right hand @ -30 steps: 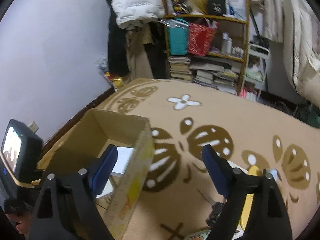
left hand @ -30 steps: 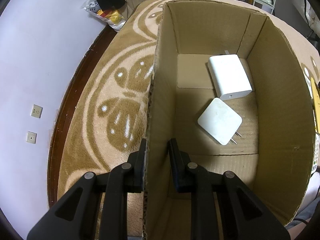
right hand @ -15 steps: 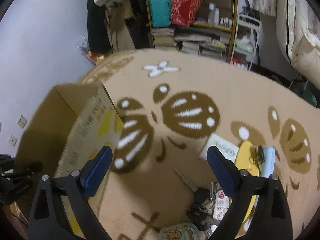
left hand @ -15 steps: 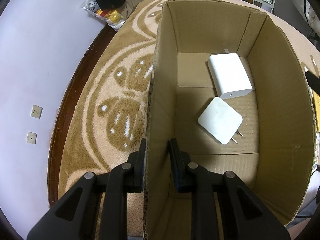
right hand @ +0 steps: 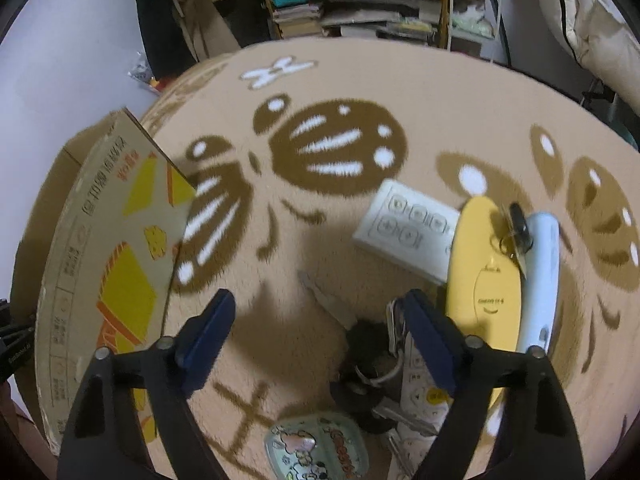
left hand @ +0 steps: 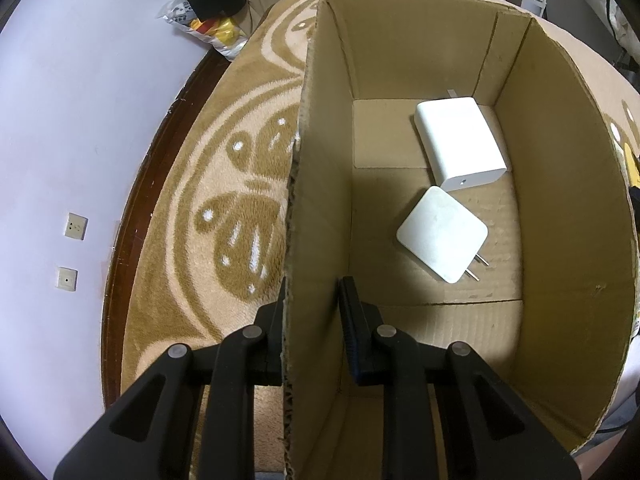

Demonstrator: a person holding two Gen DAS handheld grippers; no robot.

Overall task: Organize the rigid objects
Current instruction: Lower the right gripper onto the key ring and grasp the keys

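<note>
Left claw (left hand: 312, 300) clamped on near wall of cardboard box (left hand: 560, 240), one finger outside, one inside. Inside box on floor panel: white rectangular charger (left hand: 460, 142) toward far right corner, white square plug adapter (left hand: 442, 234) just beside it, prongs pointing lower right.

Right claw (right hand: 320, 320) wide open, gripping nothing, hovering over brown patterned rug (right hand: 320, 80). Below it on rug: white button panel (right hand: 408, 228), yellow oval case (right hand: 486, 276), light blue case (right hand: 540, 272) with keys (right hand: 518, 228) on top, black key bunch (right hand: 368, 344), white remote (right hand: 416, 380), cartoon tin (right hand: 316, 448). Box's printed outer side (right hand: 108, 264) at left.
</note>
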